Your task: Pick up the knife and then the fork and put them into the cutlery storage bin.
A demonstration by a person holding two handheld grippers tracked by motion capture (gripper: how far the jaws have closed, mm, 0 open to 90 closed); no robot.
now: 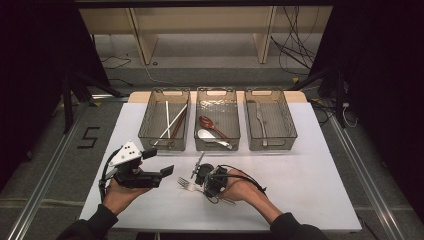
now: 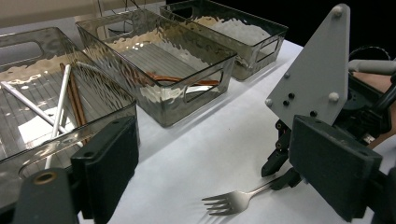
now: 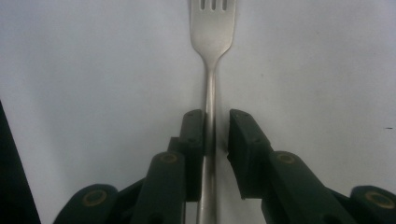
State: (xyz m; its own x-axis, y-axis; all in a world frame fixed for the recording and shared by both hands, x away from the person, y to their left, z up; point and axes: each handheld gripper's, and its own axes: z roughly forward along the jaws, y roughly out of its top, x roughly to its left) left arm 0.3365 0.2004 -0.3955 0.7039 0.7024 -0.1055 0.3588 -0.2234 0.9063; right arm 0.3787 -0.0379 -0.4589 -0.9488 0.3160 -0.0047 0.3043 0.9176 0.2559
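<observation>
Sorting looked well along: chopsticks (image 1: 172, 121) lay in the left bin (image 1: 164, 120), two spoons (image 1: 212, 131) in the middle bin (image 1: 216, 119), a knife (image 1: 261, 122) in the right bin (image 1: 270, 120). One fork (image 1: 187, 184) remained on the white table (image 1: 310, 175), near edge, centre. The right gripper (image 3: 217, 128) straddled its handle, jaws narrowed; the left pad seemed to touch the handle, with a sliver of gap at the right pad, so no firm grip yet. The left gripper (image 1: 167, 171) hovered wide open, empty. Lifting and binning were still to do.

A single mark can be read: a dark figure "5" (image 1: 88, 137) on the grey floor (image 1: 50, 150), at the left of the high view, just beside the white table (image 1: 300, 185).
</observation>
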